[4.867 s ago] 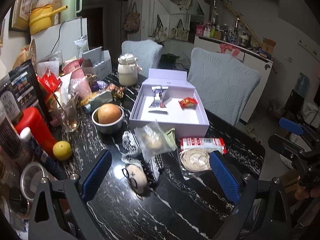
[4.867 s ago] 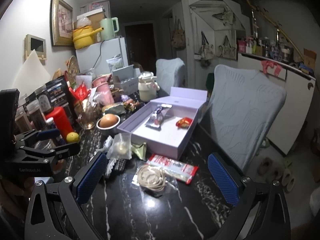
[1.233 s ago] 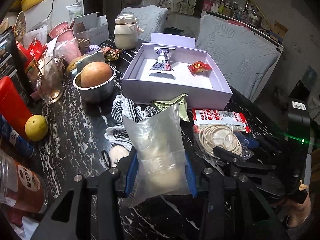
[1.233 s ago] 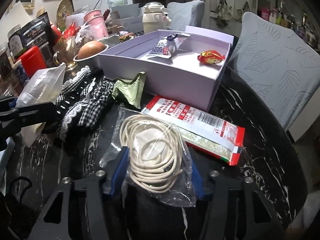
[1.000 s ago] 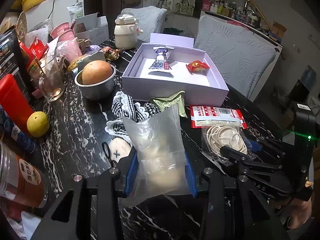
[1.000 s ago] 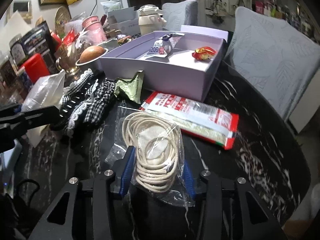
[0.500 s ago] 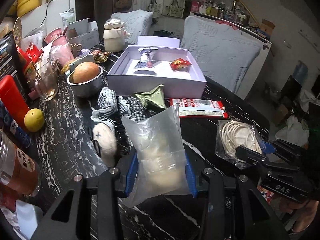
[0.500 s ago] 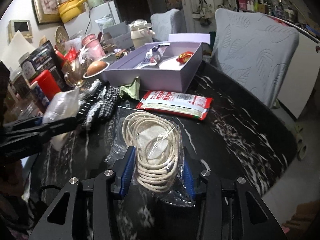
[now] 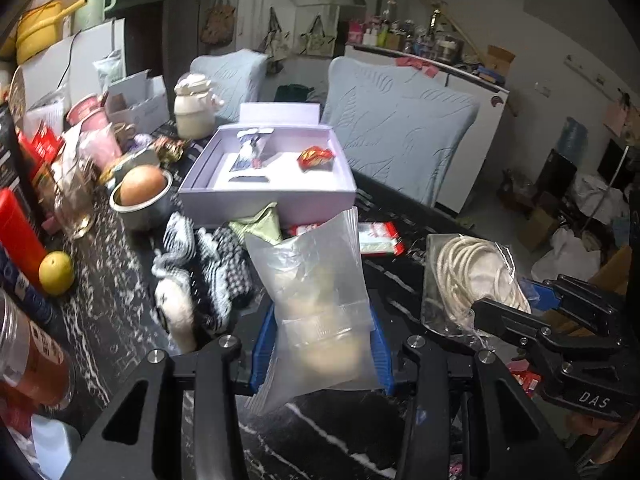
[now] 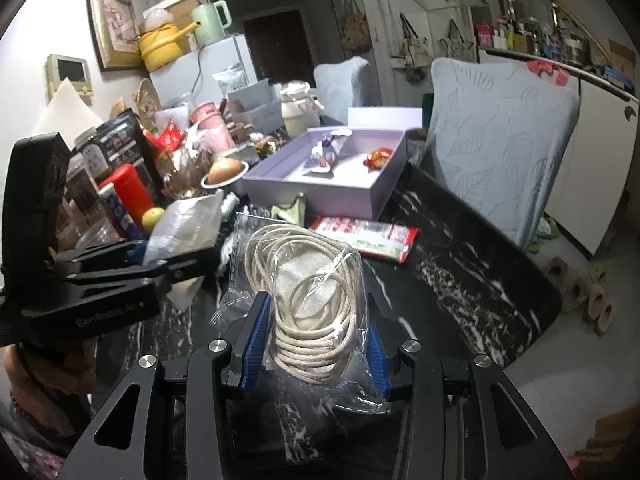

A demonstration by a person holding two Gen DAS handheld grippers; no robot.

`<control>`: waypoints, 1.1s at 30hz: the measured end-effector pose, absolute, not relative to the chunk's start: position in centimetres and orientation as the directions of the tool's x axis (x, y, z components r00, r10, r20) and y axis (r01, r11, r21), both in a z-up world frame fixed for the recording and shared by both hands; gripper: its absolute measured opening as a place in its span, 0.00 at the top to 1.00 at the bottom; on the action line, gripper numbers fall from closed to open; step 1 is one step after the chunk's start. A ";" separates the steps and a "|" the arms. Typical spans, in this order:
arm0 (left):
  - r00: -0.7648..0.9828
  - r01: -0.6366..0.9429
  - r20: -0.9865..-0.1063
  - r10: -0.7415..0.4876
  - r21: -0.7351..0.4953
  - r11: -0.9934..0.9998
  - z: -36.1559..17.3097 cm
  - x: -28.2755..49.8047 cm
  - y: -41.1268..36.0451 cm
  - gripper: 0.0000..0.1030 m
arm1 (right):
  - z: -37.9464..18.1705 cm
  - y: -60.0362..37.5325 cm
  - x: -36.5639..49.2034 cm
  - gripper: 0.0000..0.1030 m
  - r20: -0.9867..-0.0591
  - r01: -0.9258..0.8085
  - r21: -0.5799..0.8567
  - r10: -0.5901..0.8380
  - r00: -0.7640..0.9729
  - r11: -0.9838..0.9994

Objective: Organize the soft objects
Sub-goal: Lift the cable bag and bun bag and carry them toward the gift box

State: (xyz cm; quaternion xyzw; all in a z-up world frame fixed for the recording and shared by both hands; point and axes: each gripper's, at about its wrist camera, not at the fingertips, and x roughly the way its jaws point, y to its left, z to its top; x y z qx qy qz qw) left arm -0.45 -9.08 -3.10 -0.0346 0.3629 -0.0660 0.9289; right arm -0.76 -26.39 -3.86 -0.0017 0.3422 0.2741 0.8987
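Left hand-held gripper [image 9: 322,346] clamps the frosted pouch [image 9: 316,304]; right hand-held gripper [image 10: 314,346] clamps the bagged cord coil [image 10: 308,300]. Both lifted off the tabletop [image 10: 460,264]. Carry level to the lilac box [image 9: 268,200], frame centre; clear its near wall before releasing.

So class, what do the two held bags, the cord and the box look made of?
Both bags: thin clear plastic, judging by see-through, glossy creases. Cord: cream twisted fibre, perhaps cotton, matte. Box: likely lilac cardboard, with stiff, flat, matte walls.
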 end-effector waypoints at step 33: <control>0.864 0.191 -0.459 -0.206 -0.079 0.978 5.6 10.8 -9.4 0.60 | 4.6 -25.9 10.1 0.58 -0.479 -0.524 0.135 0.518 0.708 0.841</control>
